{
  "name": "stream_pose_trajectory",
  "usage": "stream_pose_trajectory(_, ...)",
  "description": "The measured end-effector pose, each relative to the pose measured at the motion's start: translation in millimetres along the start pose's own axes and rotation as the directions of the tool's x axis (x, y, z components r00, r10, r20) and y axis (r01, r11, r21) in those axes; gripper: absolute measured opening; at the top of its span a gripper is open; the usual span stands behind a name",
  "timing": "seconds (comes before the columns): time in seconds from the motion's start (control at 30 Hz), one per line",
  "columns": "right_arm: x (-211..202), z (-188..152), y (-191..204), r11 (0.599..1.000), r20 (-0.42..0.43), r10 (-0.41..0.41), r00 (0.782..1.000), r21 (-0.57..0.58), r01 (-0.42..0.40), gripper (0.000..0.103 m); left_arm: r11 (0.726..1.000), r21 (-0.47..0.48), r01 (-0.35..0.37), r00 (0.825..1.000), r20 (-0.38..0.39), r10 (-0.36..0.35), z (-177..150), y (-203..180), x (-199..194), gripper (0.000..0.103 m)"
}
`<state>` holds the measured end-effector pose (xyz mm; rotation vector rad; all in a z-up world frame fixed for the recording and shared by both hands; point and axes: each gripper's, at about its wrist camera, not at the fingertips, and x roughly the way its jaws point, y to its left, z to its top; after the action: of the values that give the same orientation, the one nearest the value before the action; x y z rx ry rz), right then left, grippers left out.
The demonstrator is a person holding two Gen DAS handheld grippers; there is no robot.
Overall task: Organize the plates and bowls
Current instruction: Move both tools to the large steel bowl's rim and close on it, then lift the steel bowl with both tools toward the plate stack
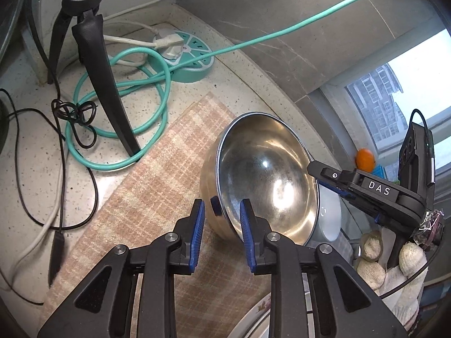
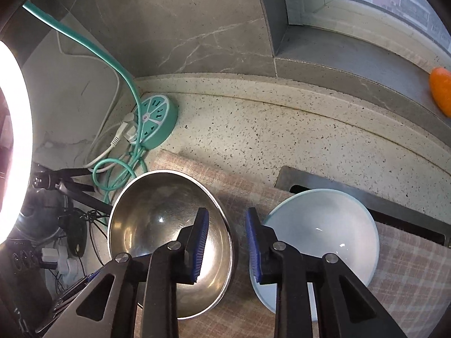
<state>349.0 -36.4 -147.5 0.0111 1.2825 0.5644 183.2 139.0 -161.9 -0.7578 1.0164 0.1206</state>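
Daylight enters from the window [image 1: 400, 90] at three o'clock; a blown-out ring light [image 2: 11, 140] glares at nine o'clock. Highlights glint in the steel bowl [image 1: 267, 174]. Edges bend and darken.

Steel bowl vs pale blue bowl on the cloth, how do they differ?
The steel bowl is shiny reflective metal; the pale blue bowl is matte and glazed-looking. The steel bowl has rounded, deep walls; the pale blue bowl flares out in a wider cone. The steel bowl lies nearer the teal power strip, the pale blue bowl nearer the window side. Both stand upright, empty, on the checked cloth.
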Motion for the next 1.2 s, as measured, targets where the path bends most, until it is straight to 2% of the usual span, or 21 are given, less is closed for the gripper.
stream_pose_trajectory(0.3,10.8,2.1,7.9,1.0,-0.023,-0.019,1.0,-0.02,0.018,0.011,1.0,0.017,-0.007,1.0,-0.011,0.007,5.4,-2.3,10.5,0.021)
stream_pose_trajectory(0.7,9.9,0.6,8.9,0.999,-0.034,-0.033,0.999,-0.016,0.033,0.01,1.0,0.011,-0.013,1.0,-0.013,0.013,6.9,0.2,9.7,0.02)
stream_pose_trajectory(1.2,-11.9,-19.9,21.6,0.999,-0.052,-0.017,0.998,-0.029,0.016,0.01,1.0,0.013,-0.012,1.0,-0.007,0.012,-8.7,6.8,-15.2,0.02)
